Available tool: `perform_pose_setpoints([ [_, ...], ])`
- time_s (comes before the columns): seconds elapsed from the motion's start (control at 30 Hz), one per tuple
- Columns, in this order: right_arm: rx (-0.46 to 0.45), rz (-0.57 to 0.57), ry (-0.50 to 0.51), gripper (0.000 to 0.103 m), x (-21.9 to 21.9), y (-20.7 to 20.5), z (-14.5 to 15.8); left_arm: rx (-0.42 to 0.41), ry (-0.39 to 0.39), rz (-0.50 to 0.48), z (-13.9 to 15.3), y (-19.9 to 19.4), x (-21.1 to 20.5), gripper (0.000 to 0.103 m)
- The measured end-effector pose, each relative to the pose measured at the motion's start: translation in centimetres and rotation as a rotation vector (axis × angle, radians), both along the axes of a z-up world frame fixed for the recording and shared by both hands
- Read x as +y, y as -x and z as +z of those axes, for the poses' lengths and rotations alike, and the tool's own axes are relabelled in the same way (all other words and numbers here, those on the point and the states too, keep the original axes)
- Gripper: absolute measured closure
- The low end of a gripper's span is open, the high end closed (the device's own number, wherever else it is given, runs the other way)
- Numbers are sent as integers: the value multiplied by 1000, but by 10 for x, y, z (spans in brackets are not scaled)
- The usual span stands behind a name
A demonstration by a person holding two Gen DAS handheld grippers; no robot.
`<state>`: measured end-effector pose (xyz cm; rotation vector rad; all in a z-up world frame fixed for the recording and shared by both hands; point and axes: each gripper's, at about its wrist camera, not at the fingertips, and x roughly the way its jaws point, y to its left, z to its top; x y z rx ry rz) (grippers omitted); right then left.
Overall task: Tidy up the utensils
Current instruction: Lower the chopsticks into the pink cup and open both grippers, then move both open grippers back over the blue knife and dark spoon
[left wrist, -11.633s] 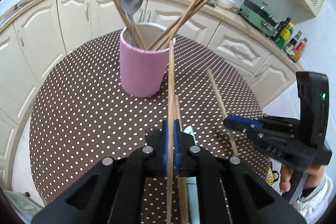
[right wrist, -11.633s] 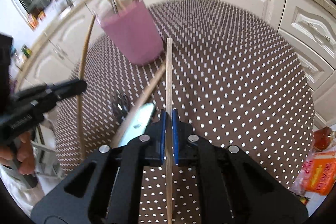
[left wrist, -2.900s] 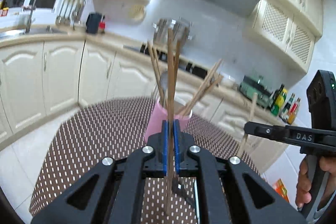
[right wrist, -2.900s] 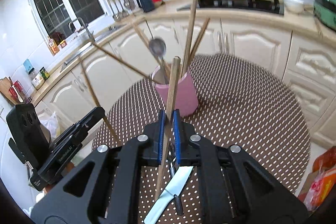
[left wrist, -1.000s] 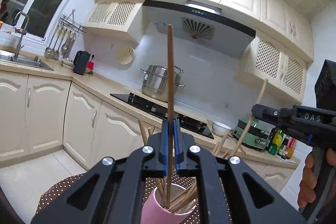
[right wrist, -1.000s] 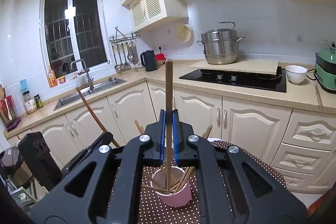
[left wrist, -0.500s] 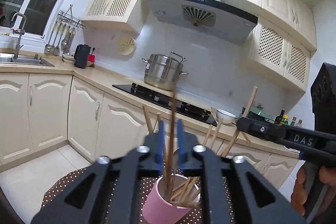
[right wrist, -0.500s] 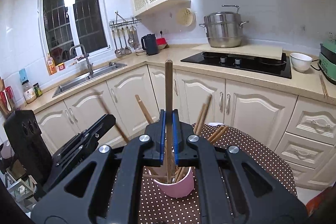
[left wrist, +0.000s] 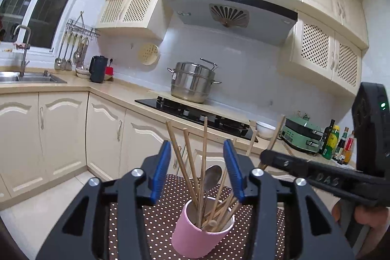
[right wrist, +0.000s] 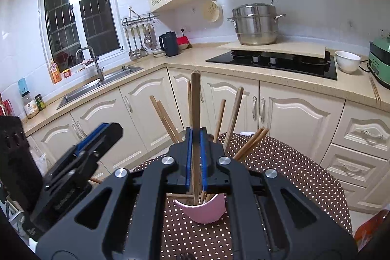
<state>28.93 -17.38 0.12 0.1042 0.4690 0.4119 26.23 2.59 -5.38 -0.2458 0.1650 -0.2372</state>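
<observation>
A pink cup (left wrist: 202, 233) stands on the dotted table and holds several wooden chopsticks and a metal spoon (left wrist: 213, 177). My left gripper (left wrist: 196, 169) hovers above it; its jaws are opening, and its blue pads (left wrist: 160, 169) press on nothing. One upright chopstick (left wrist: 205, 150) stands free in the cup between them. In the right wrist view my right gripper (right wrist: 195, 132) is shut on a chopstick (right wrist: 195, 101) whose lower end reaches into the pink cup (right wrist: 207, 213). That gripper (left wrist: 268, 155) enters the left wrist view from the right. The left gripper (right wrist: 97, 138) shows blurred at left.
The round table wears a brown cloth with white dots (right wrist: 280, 174). Cream cabinets (left wrist: 61, 133) and a counter ring the room behind it. On the counter are a black hob (right wrist: 273, 60), a steel pot (left wrist: 192, 82) and a white bowl (right wrist: 347, 61). A hand (left wrist: 360, 213) holds the right gripper.
My left jaws have parted and let go of their chopstick, which now stands in the cup. The right gripper has come down, its chopstick sinking into the cup.
</observation>
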Motion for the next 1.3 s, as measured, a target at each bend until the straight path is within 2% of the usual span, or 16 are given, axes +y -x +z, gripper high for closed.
perform_pose_setpoints([
  [0.23, 14, -24, 7, 96, 1, 2, -10, 5, -40, 19, 8, 11, -4, 47],
  [0.33, 26, -31, 15, 93, 3, 6, -10, 16, -48, 25, 11, 16, -4, 46],
  [0.37, 29, -30, 17, 87, 3, 7, -9, 17, -50, 25, 12, 18, -4, 45],
  [0.47, 17, -41, 10, 53, 3, 15, -6, 23, -63, 31, 15, 26, -5, 43],
  [0.77, -16, -57, -2, 52, -2, 41, 7, 26, -90, 47, 29, 57, -5, 43],
  [0.9, -3, -56, 18, 52, -6, 53, 3, 46, -131, 42, 31, 74, -9, 43],
  [1.17, 90, -86, 25, 51, -29, 77, -32, 161, -156, -37, 17, 97, -29, 43],
  [1.3, 143, -114, 20, 49, -45, 91, -55, 253, -195, -116, -1, 102, -55, 43],
])
